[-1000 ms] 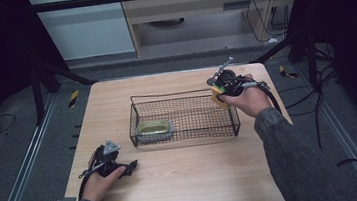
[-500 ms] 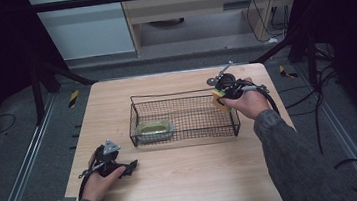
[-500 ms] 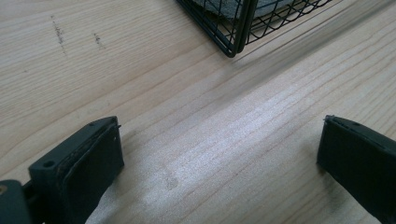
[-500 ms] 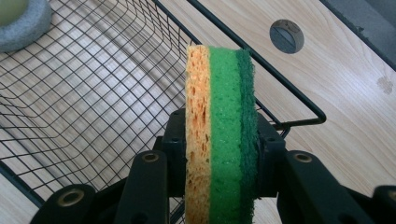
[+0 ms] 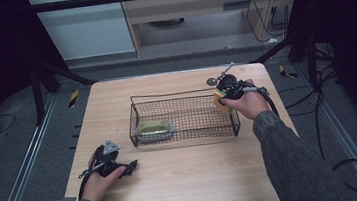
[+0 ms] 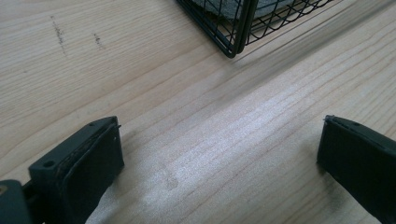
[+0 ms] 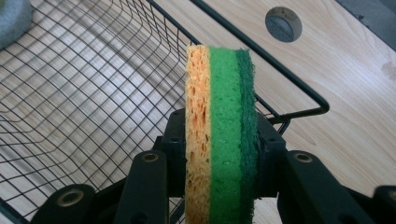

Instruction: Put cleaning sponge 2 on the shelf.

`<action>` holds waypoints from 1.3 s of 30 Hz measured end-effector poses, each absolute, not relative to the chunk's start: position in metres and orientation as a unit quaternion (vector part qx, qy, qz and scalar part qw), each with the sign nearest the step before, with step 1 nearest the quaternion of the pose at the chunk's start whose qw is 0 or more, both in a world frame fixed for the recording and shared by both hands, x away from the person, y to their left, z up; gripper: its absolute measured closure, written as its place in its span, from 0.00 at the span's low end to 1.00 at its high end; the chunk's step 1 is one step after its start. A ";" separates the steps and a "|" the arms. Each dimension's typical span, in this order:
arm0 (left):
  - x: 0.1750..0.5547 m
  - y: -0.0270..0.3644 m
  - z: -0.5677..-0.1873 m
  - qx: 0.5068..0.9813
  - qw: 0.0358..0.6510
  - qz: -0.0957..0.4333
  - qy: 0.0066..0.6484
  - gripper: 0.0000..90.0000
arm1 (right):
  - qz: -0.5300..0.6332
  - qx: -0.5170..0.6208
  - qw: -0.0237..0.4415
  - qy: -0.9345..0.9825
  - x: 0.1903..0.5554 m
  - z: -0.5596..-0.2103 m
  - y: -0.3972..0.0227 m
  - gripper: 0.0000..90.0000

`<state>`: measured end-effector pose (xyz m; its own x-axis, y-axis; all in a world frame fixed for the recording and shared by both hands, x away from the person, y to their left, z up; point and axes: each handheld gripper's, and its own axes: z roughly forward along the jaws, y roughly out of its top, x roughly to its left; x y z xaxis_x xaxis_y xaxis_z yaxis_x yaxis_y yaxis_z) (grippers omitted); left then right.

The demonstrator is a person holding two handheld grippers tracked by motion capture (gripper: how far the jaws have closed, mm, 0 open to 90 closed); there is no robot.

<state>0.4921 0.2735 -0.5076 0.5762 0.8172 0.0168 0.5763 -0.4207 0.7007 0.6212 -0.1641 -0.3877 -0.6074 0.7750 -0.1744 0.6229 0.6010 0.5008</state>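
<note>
My right gripper (image 5: 222, 96) (image 7: 222, 123) is shut on a sponge (image 5: 218, 99) (image 7: 222, 93) with a yellow, a green and a dark green layer. The sponge stands on edge between the jaws, over the right end of a black wire basket (image 5: 181, 93) (image 7: 299, 88). Inside the basket's left part lies a grey-green oval dish (image 5: 154, 128) (image 7: 11, 18). My left gripper (image 5: 129, 165) (image 6: 219, 128) rests on the wooden table (image 5: 200, 178) near its front left, open, with bare wood between its jaws. The basket's near corner (image 6: 233, 39) lies ahead of it.
A round cable hole (image 5: 211, 81) (image 7: 283, 23) sits in the tabletop just behind the basket's right end. The right gripper's cable trails off the table's right edge. Metal frame rails run along the floor on both sides.
My right gripper has shifted a little toward the near side with the sponge, staying at the basket's right end. The left gripper has not moved.
</note>
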 end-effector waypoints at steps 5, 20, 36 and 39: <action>0.492 0.274 -0.508 0.823 0.333 0.181 0.423 0.00 | 0.199 0.401 0.189 0.874 0.622 -0.393 -0.166 0.72; 0.492 0.274 -0.508 0.823 0.333 0.181 0.423 0.00 | 0.189 0.401 0.185 0.877 0.625 -0.400 -0.163 0.72; 0.492 0.274 -0.508 0.823 0.333 0.181 0.423 0.00 | 0.174 0.405 0.170 0.881 0.627 -0.408 -0.159 0.72; 0.492 0.274 -0.508 0.823 0.333 0.181 0.423 0.00 | 0.174 0.405 0.168 0.882 0.627 -0.408 -0.158 0.72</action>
